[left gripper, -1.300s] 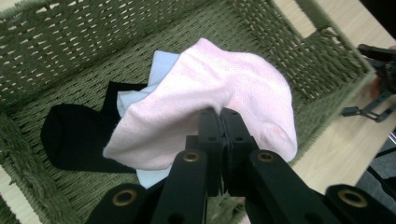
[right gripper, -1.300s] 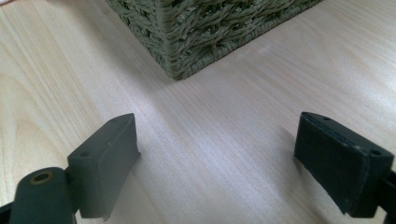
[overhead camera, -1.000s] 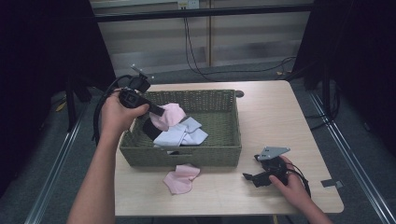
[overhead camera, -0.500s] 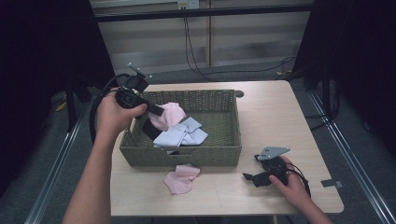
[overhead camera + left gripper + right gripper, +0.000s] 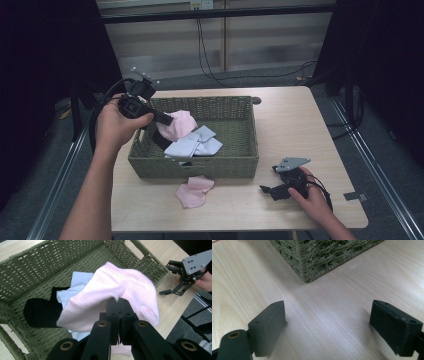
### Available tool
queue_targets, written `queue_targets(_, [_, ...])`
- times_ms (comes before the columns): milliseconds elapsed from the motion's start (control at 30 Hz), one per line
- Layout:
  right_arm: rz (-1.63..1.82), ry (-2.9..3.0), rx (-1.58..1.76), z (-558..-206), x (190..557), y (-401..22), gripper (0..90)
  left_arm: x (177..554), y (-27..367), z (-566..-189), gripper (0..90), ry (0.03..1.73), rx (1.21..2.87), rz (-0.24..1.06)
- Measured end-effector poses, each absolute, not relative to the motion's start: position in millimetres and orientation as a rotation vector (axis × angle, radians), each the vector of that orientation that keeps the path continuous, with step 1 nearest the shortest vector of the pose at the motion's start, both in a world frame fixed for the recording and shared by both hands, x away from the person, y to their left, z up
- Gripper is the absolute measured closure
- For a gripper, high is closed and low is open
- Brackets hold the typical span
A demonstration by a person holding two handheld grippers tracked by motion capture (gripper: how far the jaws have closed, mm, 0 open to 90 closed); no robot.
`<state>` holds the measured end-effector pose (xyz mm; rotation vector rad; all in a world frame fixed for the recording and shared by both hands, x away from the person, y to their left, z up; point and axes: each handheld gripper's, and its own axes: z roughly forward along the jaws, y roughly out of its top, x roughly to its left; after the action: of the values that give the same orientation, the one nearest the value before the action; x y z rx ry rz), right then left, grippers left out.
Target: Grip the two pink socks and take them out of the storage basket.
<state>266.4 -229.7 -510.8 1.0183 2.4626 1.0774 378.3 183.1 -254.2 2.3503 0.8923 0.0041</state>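
My left gripper point(image 5: 167, 121) is shut on a pink sock point(image 5: 181, 124) and holds it just above the left part of a green woven basket point(image 5: 195, 167). In the left gripper view the jaws point(image 5: 117, 301) pinch the pink sock point(image 5: 110, 290), which hangs over light blue socks point(image 5: 77, 281) and a black sock point(image 5: 40, 312) in the basket point(image 5: 50, 255). A second pink sock point(image 5: 194, 190) lies on the table in front of the basket. My right gripper point(image 5: 267, 191) rests on the table near the basket's front right corner, open point(image 5: 327, 317) with nothing between its jaws.
The light wooden table point(image 5: 300, 125) has bare room right of the basket and along its front edge. The basket's corner point(image 5: 317, 257) stands just ahead of the right gripper. Dark curtains and a metal frame surround the table.
My left hand has risen a little and drawn back toward the basket's left rim with the pink sock in its jaws. The right hand has stayed still.
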Motion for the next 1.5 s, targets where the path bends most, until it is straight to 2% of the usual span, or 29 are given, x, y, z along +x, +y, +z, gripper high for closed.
queue_targets(667, [1.078,2.464,1.007,-511.0,267.3,-229.5,12.6,346.4,201.0,-249.3,87.9,0.868,2.342,0.025])
queue_targets(1233, [1.078,2.465,1.007,-510.9,267.3,-229.5,12.6,311.3,196.2,-253.2,87.2,0.811,2.342,-0.003])
queue_targets(1267, [1.078,2.465,1.007,-510.9,267.3,-229.5,12.6,310.2,196.0,-254.2,85.2,0.807,2.330,-0.011])
queue_targets(1367, [1.078,2.464,1.007,-510.9,267.3,-229.5,12.6,309.4,195.2,-259.1,67.5,0.812,2.299,-0.008])
queue_targets(1500, [1.073,2.468,1.004,-510.9,267.1,-229.5,12.5,310.9,197.6,-265.4,59.7,0.832,2.304,0.018])
